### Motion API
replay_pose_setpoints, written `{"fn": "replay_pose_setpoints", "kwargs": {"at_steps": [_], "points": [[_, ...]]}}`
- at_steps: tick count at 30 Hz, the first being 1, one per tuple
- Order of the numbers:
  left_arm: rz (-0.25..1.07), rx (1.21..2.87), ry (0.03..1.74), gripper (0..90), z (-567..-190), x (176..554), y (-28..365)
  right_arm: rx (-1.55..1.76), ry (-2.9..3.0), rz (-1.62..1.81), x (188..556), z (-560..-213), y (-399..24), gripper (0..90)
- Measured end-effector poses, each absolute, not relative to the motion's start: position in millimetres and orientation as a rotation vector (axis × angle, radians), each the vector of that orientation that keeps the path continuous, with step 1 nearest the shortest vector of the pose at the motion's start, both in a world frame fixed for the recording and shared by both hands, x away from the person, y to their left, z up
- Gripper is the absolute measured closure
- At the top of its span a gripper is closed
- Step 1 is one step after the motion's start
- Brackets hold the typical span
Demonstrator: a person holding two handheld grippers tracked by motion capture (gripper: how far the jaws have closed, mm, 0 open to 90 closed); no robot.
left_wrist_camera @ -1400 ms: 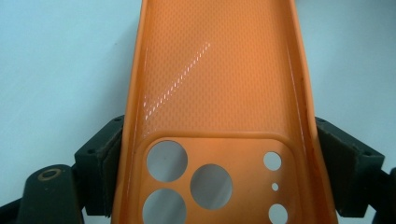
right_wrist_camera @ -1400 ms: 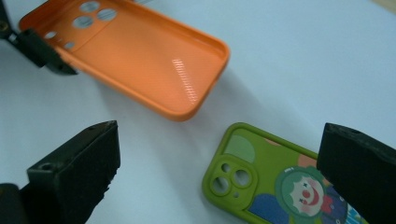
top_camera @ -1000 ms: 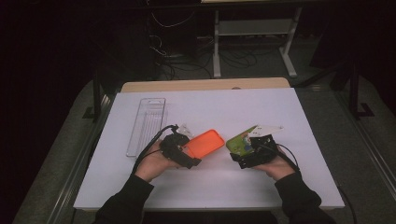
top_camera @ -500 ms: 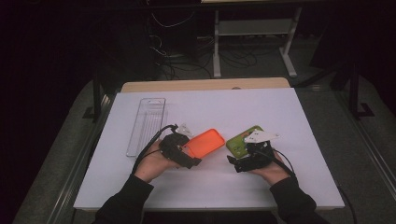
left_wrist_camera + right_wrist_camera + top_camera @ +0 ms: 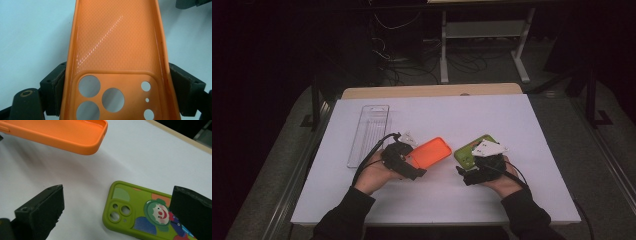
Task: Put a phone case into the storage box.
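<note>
Left hand-held gripper [image 5: 117, 82] clamps orange phone case [image 5: 117, 45]

Both forearms are reaching in over the near edge. The left gripper [image 5: 414, 161] is pointing right, its jaws clamping an orange case. The right gripper [image 5: 467, 172] is pointing left, its jaws standing wide apart, gripping nothing.

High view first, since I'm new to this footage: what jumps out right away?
The orange phone case, clamped by its sides in the left gripper and raised off the white table, hollow side up. Right of it a green phone case with a clown face lies flat, between the open jaws of the right gripper. A clear plastic tray sits far left.
</note>
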State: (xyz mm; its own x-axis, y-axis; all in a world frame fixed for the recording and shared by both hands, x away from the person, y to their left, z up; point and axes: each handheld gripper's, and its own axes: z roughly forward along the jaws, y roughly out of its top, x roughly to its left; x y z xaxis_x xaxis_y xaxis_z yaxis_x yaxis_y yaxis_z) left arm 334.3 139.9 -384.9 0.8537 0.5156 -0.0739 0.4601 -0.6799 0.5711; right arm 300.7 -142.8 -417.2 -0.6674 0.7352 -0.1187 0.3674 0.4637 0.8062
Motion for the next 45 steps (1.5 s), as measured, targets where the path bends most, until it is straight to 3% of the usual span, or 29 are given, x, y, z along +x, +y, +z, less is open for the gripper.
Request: {"fn": "replay_pose_setpoints", "kwargs": {"at_steps": [45], "points": [[0.121,2.466,0.676,16.0,-387.0,335.9,139.0,0.326,2.156,0.634,287.8,-424.2,-113.2,0.0]]}}
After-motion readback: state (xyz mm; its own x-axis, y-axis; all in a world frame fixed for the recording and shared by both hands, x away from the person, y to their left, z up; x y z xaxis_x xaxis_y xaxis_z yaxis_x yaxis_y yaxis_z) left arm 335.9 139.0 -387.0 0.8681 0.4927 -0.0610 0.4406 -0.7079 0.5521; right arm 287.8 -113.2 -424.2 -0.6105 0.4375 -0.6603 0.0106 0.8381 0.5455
